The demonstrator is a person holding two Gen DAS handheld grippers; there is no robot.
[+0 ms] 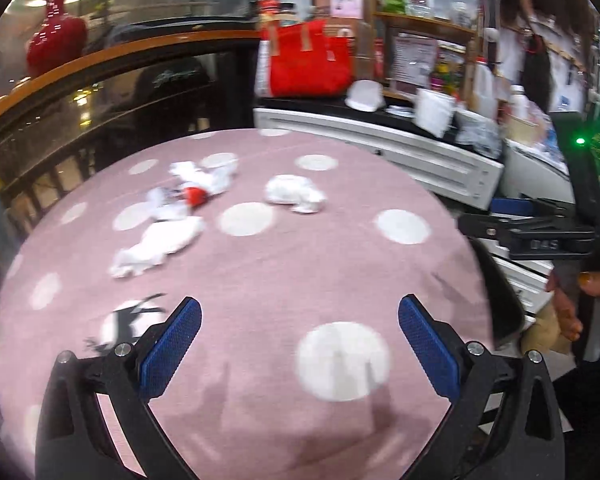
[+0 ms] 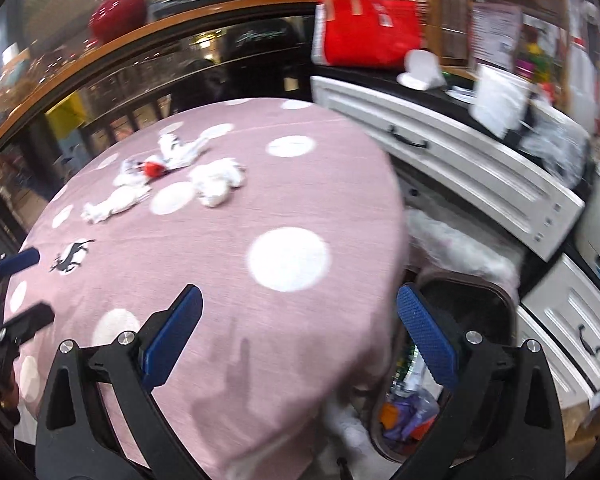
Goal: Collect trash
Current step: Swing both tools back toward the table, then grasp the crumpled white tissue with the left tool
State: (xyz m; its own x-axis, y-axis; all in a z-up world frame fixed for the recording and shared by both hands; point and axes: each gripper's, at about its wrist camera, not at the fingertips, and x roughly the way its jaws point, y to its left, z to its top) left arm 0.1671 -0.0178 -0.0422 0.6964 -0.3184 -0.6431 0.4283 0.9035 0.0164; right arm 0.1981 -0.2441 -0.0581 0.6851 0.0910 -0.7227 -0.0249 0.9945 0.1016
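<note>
White "045" on right hand-held gripper (image 1: pixel 476 224) body.

The desk (image 1: pixel 260 264) wears a dusty-pink cloth patterned with large white dots, and one dot at 8 o'clock carries a black horse print (image 1: pixel 120 326). At 11 o'clock lie white crumpled tissues (image 1: pixel 156 246) around a small red scrap (image 1: pixel 195 196). At 12 o'clock stands a red bag (image 1: pixel 310 60); both grippers are black with blue pads (image 1: pixel 172 354).
</note>
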